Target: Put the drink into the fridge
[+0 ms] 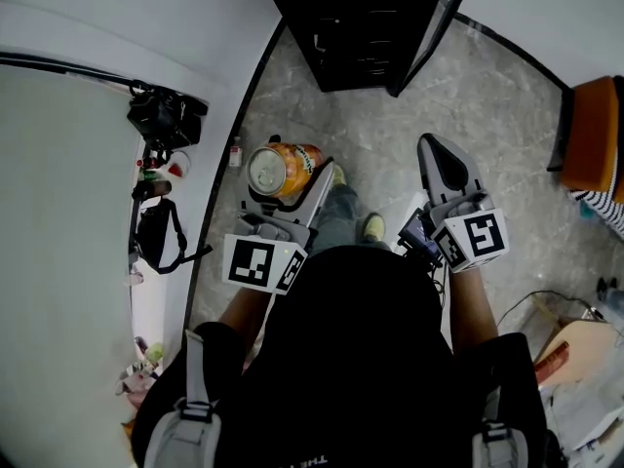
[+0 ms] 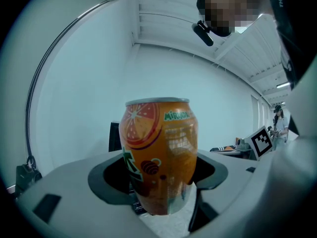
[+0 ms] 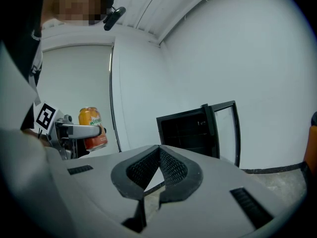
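Left gripper [image 1: 288, 181]: clamped on the sides of one orange drink can [image 2: 159, 152]. The can stands upright between the pads, its silver top facing up toward the head camera.
Right gripper [image 3: 159, 168]: jaws together at the tips, nothing between them.
Count: two grippers, two marker cubes, one can, one fridge.
Marker cubes: one on the left gripper [image 1: 255, 263] and one on the right [image 1: 478, 237], both close in front of the person's dark torso.
Arms: both forearms reach forward from the body, side by side and apart. The right gripper's nose points ahead at the fridge. In its view the left gripper shows off to the left, holding the can level.
Drink's place: held in the air above the grey marbled floor [image 1: 487, 125], over the person's shoes [image 1: 373, 227] and well apart from the fridge.
Fridge [image 1: 370, 27]: black, standing on the floor by the white wall ahead. Its glass door [image 3: 225, 128] is swung open to the right and dark shelves show inside.
Left wall: one camera on a stand [image 1: 166, 120].
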Available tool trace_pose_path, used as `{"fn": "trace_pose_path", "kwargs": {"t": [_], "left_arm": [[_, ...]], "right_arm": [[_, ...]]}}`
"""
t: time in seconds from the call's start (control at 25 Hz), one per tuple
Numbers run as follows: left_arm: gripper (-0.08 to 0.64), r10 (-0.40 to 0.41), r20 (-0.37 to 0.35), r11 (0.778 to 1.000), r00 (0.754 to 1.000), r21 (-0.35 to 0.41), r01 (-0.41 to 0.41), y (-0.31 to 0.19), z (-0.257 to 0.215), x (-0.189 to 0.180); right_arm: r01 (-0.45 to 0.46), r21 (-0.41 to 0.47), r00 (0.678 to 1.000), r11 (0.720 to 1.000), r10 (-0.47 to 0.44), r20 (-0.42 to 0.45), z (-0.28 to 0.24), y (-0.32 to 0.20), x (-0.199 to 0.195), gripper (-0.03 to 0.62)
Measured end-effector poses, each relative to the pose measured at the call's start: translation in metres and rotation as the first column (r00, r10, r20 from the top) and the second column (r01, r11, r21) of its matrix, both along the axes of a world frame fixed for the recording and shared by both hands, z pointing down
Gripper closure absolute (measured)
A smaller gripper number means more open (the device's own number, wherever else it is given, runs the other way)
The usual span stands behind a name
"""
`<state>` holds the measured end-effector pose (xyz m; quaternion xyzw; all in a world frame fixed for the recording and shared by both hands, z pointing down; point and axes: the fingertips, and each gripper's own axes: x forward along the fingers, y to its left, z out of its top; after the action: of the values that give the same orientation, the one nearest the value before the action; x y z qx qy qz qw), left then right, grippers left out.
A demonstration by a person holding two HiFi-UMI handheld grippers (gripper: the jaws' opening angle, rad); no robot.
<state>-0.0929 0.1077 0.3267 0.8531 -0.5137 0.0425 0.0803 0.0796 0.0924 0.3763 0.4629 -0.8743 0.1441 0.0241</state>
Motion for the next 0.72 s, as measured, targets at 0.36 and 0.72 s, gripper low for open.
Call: {"fn": "trace_pose_path", "kwargs": {"t": [0.36, 0.72], "left_arm": [[0.216, 0.027, -0.009, 1.0, 1.0, 0.009, -0.027, -0.053, -0.001, -0.011], [0.216, 0.036, -0.011, 0.999, 0.999, 0.024, -0.035, -0.09, -0.006, -0.026]], "right_arm": [[-0.018, 0.001, 1.0, 1.0, 0.018, -0.011, -0.001, -0.048, -0.012, 0.578], [-0.028, 0.009, 0.999, 1.0, 0.028, -0.016, -0.008, -0.084, -0.027, 0.578]]}}
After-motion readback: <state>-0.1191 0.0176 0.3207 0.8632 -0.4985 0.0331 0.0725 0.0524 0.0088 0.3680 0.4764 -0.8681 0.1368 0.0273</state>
